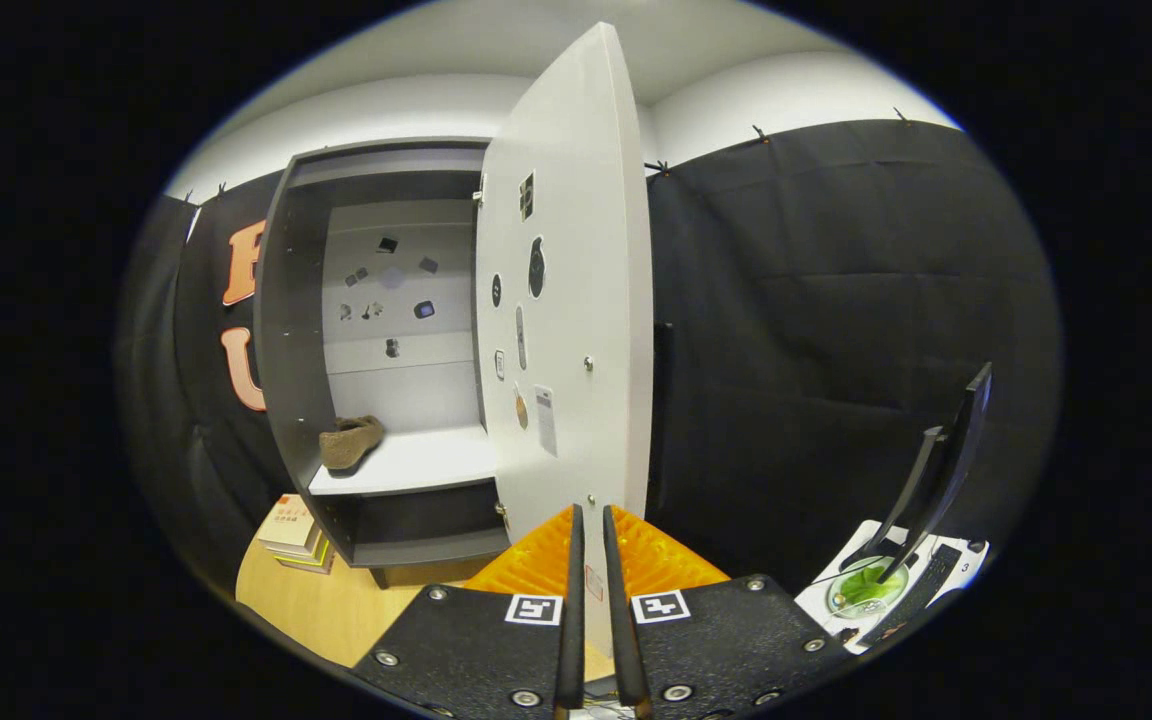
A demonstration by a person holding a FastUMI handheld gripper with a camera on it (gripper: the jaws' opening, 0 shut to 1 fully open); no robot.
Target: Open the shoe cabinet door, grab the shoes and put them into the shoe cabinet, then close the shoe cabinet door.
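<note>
1. We hold the claw low in front of the shoe cabinet, its two fingers drawn close together with only a thin slit between them, and nothing is clamped there: the claw is closed on nothing.
2. The fingertips sit just at the lower edge of the cabinet door; we cannot tell whether they touch it.
3. The door stands swung wide open, its pale inner face turned toward us, dotted with small stickers and a couple of screws.
4. To the left of the door, the cabinet's dark frame opens onto a white interior with a back wall carrying small dark stickers.
5. One brown shoe lies on the white shelf inside, at the shelf's left end against the cabinet's side wall.
6. Below that shelf we see a lower, dark compartment.
7. The cabinet rests on a wooden bench, with a small stack of books just beside its lower left corner.
8. Well off to the right stand a monitor, seen edge-on, a keyboard and a round green dish at the monitor's foot.
</note>
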